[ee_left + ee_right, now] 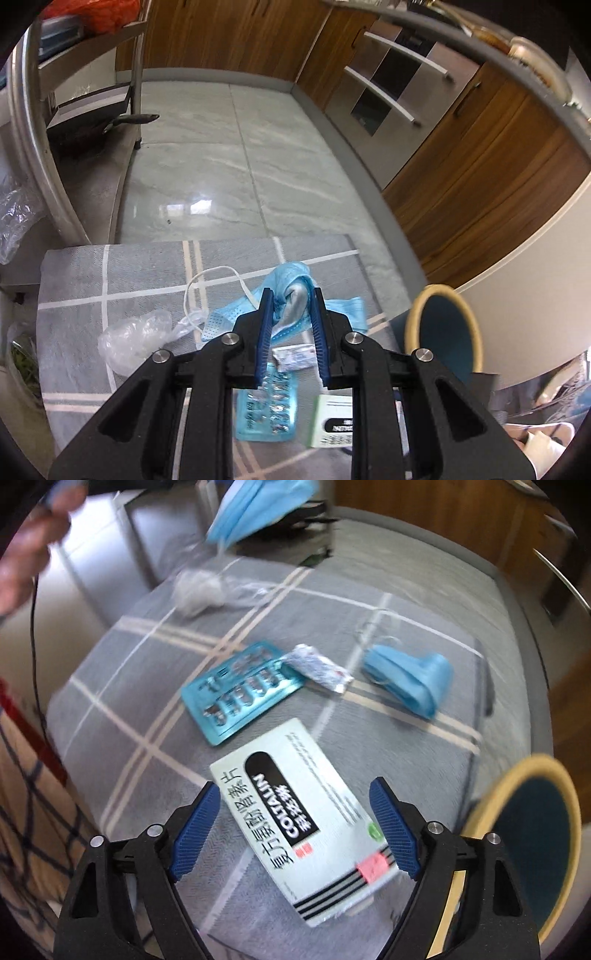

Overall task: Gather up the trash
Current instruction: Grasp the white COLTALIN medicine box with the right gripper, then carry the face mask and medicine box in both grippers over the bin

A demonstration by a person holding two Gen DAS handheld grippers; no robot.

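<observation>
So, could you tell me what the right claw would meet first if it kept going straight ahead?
Most likely the white medicine box, lying between the open right claw fingers on the grey mat; depth is uncertain.

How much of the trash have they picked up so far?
Just starting. The left gripper holds one blue mask, lifted. The right gripper is open over the box. A second mask, blister pack, wrapper and plastic bag lie on the mat. The bin is beside it.
</observation>
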